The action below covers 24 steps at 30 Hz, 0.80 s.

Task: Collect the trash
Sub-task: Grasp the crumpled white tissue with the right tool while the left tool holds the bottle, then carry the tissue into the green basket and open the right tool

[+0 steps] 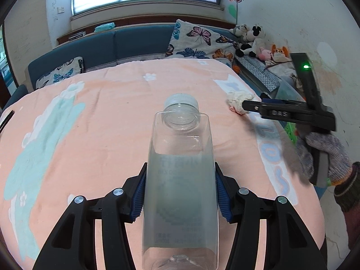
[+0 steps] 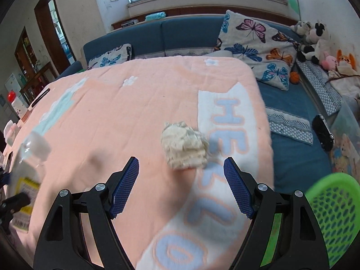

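Note:
My left gripper (image 1: 180, 193) is shut on a clear plastic bottle (image 1: 180, 180) with a white cap, held above the pink blanket (image 1: 101, 117). The bottle also shows at the left edge of the right wrist view (image 2: 27, 166). A crumpled cream paper ball (image 2: 184, 146) lies on the blanket by the "HELLO" lettering. My right gripper (image 2: 181, 173) is open and empty just short of the ball, which sits ahead of the gap between the fingers. In the left wrist view the right gripper (image 1: 247, 108) reaches the ball (image 1: 238, 101) from the right.
A green perforated basket (image 2: 333, 216) sits off the blanket's right edge, low right. A blue sofa (image 2: 180, 33) with butterfly pillows (image 2: 258, 45) and plush toys (image 2: 315, 40) lies beyond. A black object (image 2: 324, 132) rests on the sofa seat.

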Tool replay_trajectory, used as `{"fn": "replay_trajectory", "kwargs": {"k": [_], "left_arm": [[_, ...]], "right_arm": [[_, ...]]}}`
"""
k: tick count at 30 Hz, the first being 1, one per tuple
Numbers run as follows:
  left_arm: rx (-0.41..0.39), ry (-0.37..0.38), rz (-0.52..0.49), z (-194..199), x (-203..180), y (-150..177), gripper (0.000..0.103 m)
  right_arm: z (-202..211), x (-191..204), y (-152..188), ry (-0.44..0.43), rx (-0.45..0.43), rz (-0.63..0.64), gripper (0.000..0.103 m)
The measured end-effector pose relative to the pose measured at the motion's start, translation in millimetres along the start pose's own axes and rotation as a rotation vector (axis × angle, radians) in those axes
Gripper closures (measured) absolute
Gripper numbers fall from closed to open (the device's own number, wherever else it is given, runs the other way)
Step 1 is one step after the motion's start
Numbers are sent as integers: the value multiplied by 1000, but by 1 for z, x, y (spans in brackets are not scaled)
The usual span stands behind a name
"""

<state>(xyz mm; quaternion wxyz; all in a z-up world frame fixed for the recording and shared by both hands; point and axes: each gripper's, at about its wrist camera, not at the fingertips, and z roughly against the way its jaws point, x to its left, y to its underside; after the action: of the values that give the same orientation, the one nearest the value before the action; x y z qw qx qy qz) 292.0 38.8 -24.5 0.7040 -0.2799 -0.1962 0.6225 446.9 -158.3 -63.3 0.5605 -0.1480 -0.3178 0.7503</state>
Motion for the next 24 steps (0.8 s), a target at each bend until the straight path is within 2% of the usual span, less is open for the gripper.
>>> {"fn": "replay_trajectory", "kwargs": {"k": [8, 12, 24], "left_arm": [[3, -9, 13, 0, 9, 4, 51], [3, -10, 13, 1, 6, 4, 51], [-11, 23, -10, 6, -13, 1, 51]], "right_arm": [[-22, 2, -7, -10, 26, -36, 34], [-26, 2, -7, 1, 33, -41, 50], [27, -4, 10, 24, -21, -28, 51]]}}
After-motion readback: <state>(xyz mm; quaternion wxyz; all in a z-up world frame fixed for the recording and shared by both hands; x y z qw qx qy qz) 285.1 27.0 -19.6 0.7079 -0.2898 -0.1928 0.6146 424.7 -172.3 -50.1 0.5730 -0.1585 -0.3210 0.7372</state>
